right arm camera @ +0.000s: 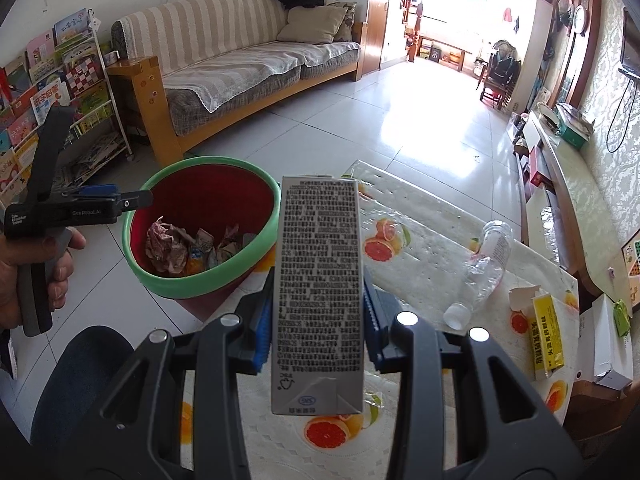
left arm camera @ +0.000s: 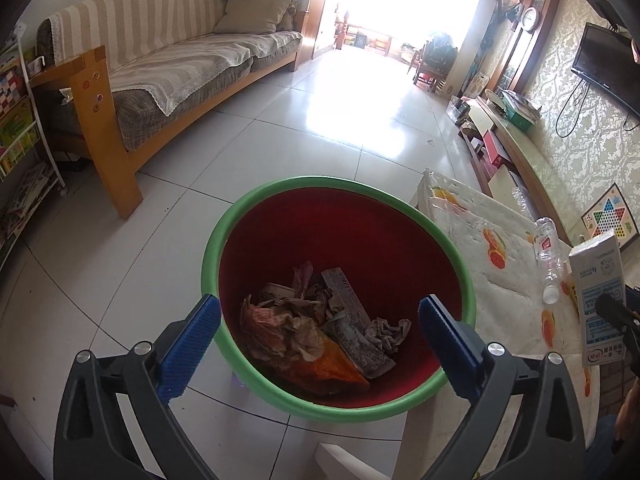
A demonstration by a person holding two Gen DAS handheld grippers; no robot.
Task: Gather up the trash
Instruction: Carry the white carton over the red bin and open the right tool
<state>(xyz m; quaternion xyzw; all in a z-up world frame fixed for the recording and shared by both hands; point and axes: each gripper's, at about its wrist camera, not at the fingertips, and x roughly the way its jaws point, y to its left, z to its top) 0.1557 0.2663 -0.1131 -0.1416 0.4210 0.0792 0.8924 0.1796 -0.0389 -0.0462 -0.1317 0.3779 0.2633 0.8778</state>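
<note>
A red bin with a green rim (left arm camera: 280,192) (right arm camera: 168,280) stands on the floor by the table and holds crumpled paper and wrappers (left arm camera: 316,328). My left gripper (left arm camera: 320,332) is open and empty, hovering over the bin's near rim; it also shows in the right wrist view (right arm camera: 120,200). My right gripper (right arm camera: 318,328) is shut on a grey drink carton (right arm camera: 318,280) (left arm camera: 598,300), held upright above the table. An empty clear plastic bottle (right arm camera: 484,264) (left arm camera: 548,256) lies on the table. A yellow box (right arm camera: 548,336) with an open flap lies further right.
The table has a white cloth with a fruit print (right arm camera: 416,248) (left arm camera: 472,216). A sofa (left arm camera: 168,72) and a book rack (right arm camera: 60,92) stand to the left. A low TV bench (right arm camera: 568,168) runs along the right wall. Tiled floor lies beyond.
</note>
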